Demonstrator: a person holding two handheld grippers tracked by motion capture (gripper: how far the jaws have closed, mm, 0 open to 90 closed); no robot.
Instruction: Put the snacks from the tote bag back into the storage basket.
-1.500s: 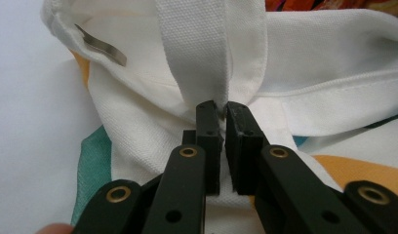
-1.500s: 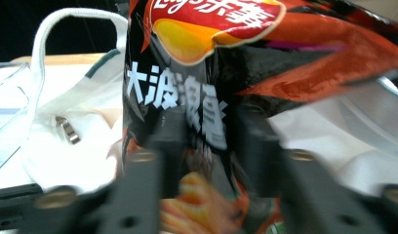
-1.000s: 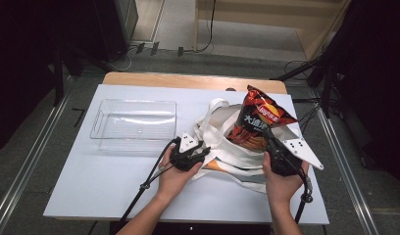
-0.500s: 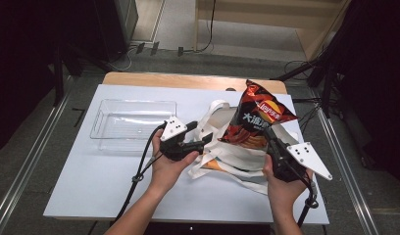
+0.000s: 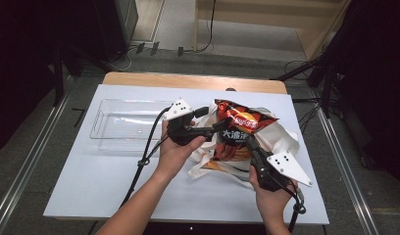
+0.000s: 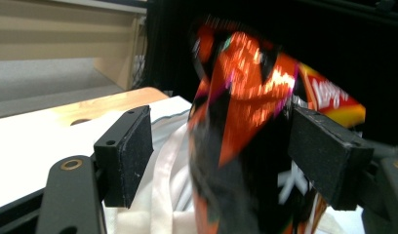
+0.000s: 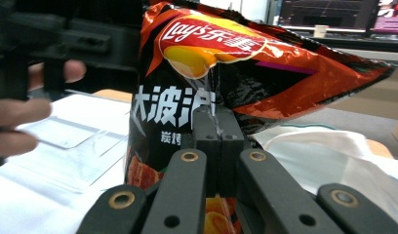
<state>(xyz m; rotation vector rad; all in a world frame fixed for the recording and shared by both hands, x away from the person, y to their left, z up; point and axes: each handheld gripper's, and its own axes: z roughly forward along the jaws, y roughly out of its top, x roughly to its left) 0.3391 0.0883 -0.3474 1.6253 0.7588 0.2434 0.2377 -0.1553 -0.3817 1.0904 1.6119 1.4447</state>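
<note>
An orange and black chip bag (image 5: 239, 132) stands upright in the mouth of a white cloth bag (image 5: 281, 139) on the table. My right gripper (image 5: 251, 147) is shut on a pinch of the chip bag's front (image 7: 187, 63), its jaws pressed together at mid height. My left gripper (image 5: 218, 126) reaches in from the left at the chip bag's upper edge. Its jaws have just been opening, and the chip bag (image 6: 246, 122) now stands between the spread pads (image 6: 124, 156) with a gap on the left side. The white cloth bag (image 6: 163, 180) lies below.
A clear plastic tray (image 5: 127, 125) sits on the white table top (image 5: 90, 186) at the left, just behind my left hand. A wooden edge (image 5: 188, 81) runs along the far side. Cables trail from both grippers toward the near edge.
My left gripper rose from the cloth bag's near edge up to the chip bag's top and its jaws spread apart. The right gripper shifted the chip bag slightly left.
</note>
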